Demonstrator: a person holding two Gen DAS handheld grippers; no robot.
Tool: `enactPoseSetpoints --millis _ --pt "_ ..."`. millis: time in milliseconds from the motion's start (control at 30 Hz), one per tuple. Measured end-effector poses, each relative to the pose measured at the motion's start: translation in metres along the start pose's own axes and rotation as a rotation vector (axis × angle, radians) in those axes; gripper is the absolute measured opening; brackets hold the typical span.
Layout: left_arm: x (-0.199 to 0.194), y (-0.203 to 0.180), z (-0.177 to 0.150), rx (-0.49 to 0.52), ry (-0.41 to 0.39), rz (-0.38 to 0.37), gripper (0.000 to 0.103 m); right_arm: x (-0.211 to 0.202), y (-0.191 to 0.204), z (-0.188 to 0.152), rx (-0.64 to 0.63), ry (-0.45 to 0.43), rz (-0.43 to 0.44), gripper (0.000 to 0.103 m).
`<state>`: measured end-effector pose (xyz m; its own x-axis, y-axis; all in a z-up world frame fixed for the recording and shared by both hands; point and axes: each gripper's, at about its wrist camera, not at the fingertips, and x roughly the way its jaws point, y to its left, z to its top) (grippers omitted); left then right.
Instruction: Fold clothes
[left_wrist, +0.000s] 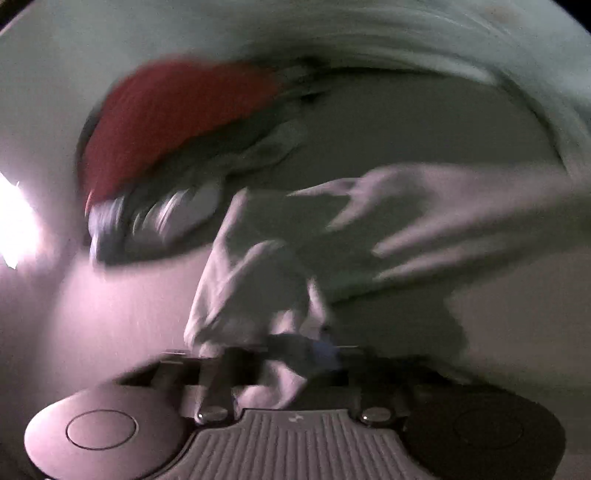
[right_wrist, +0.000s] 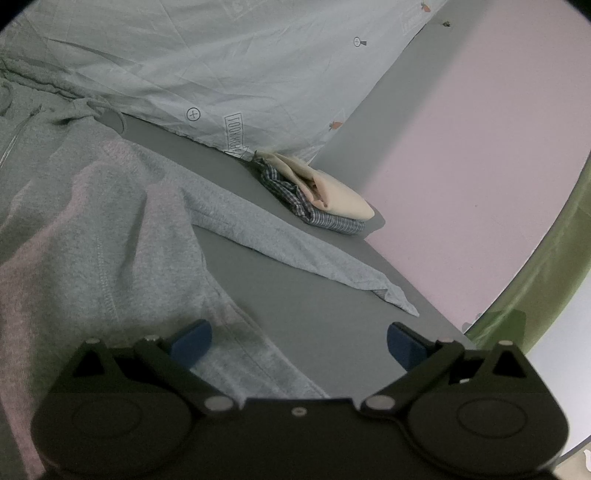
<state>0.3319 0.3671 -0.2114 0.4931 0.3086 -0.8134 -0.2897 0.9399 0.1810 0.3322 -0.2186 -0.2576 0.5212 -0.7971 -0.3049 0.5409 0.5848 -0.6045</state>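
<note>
A grey hooded sweatshirt (right_wrist: 85, 236) lies spread on the grey bed surface (right_wrist: 295, 306), with one sleeve (right_wrist: 295, 254) stretched toward the right. My right gripper (right_wrist: 299, 343) is open, hovering just above the sweatshirt's hem, with one blue pad (right_wrist: 192, 341) over the cloth. In the blurred left wrist view, my left gripper (left_wrist: 284, 350) is shut on a bunched part of the pale grey cloth (left_wrist: 258, 288) and lifts it; more cloth (left_wrist: 443, 214) trails to the right.
A folded stack of cream and checked clothes (right_wrist: 325, 199) sits near the bed's far edge. A pale printed sheet (right_wrist: 221, 66) lies behind. The pink wall (right_wrist: 480, 166) is at the right. A blurred pile with a red garment (left_wrist: 166, 122) lies upper left in the left wrist view.
</note>
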Motion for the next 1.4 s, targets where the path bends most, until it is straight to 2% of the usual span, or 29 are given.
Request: enactPoseSetpoints --millis 100,200,267,300,367,400,433,500,567,633,700,833,900,967,1067,1133,1233,1300,1400 --pt "-0.023 0.043 0.014 -0.222 -0.023 0.012 0.009 -0.001 0.000 -0.001 0.000 0.000 0.000 0.103" --pt "-0.063 0.096 0.029 -0.443 -0.061 0.019 0.009 0.003 -0.002 0.003 0.000 -0.001 0.003 0.103" --pt "-0.089 0.137 0.033 -0.608 -0.078 -0.006 0.008 0.004 -0.003 0.004 -0.001 -0.002 0.003 0.103" --pt "-0.094 0.151 0.032 -0.650 -0.066 0.017 0.008 0.003 -0.002 0.004 -0.001 -0.002 0.001 0.103" --pt "-0.097 0.172 0.029 -0.704 -0.027 0.092 0.004 0.003 -0.002 0.004 -0.001 0.001 -0.004 0.103" --pt "-0.093 0.178 0.025 -0.704 0.001 0.161 0.002 0.003 -0.002 0.004 0.000 0.001 -0.003 0.103" --pt "-0.085 0.182 0.020 -0.699 0.043 0.235 0.001 0.004 -0.003 0.004 0.000 0.001 -0.003 0.103" --pt "-0.065 0.189 0.007 -0.712 0.129 0.318 0.002 0.004 -0.003 0.003 -0.001 0.002 -0.003 0.103" --pt "-0.051 0.195 -0.001 -0.728 0.176 0.325 0.003 0.002 -0.001 0.001 0.001 0.006 -0.006 0.103" --pt "-0.047 0.189 -0.003 -0.702 0.171 0.322 0.012 0.002 -0.001 0.001 0.003 0.010 -0.003 0.103" --pt "-0.051 0.166 0.002 -0.614 0.128 0.278 0.030 0.002 -0.002 0.002 0.007 0.018 0.004 0.103" --pt "-0.053 0.099 0.017 -0.413 0.058 0.116 0.040 0.005 -0.008 0.007 0.005 0.050 0.052 0.102" --pt "-0.051 0.056 0.027 -0.317 0.043 0.006 0.044 0.009 -0.016 0.012 -0.006 0.076 0.113 0.101" --pt "-0.049 0.014 0.037 -0.216 0.038 -0.090 0.047 0.014 -0.026 0.018 -0.015 0.098 0.204 0.095" --pt "-0.047 -0.051 0.052 -0.072 0.010 -0.180 0.049 0.019 -0.046 0.030 -0.019 0.079 0.380 0.075" --pt "-0.042 -0.093 0.062 -0.003 -0.005 -0.223 0.050 0.023 -0.058 0.043 -0.017 0.033 0.449 0.050" --pt "-0.025 -0.152 0.086 0.053 -0.010 -0.298 0.050 0.043 -0.069 0.071 0.017 0.007 0.547 0.023" --pt "-0.012 -0.191 0.102 0.080 -0.017 -0.343 0.050 0.066 -0.070 0.096 0.072 0.003 0.640 0.019" --pt "0.014 -0.247 0.125 0.113 -0.032 -0.411 0.050 0.107 -0.054 0.137 0.144 0.011 0.800 0.020"
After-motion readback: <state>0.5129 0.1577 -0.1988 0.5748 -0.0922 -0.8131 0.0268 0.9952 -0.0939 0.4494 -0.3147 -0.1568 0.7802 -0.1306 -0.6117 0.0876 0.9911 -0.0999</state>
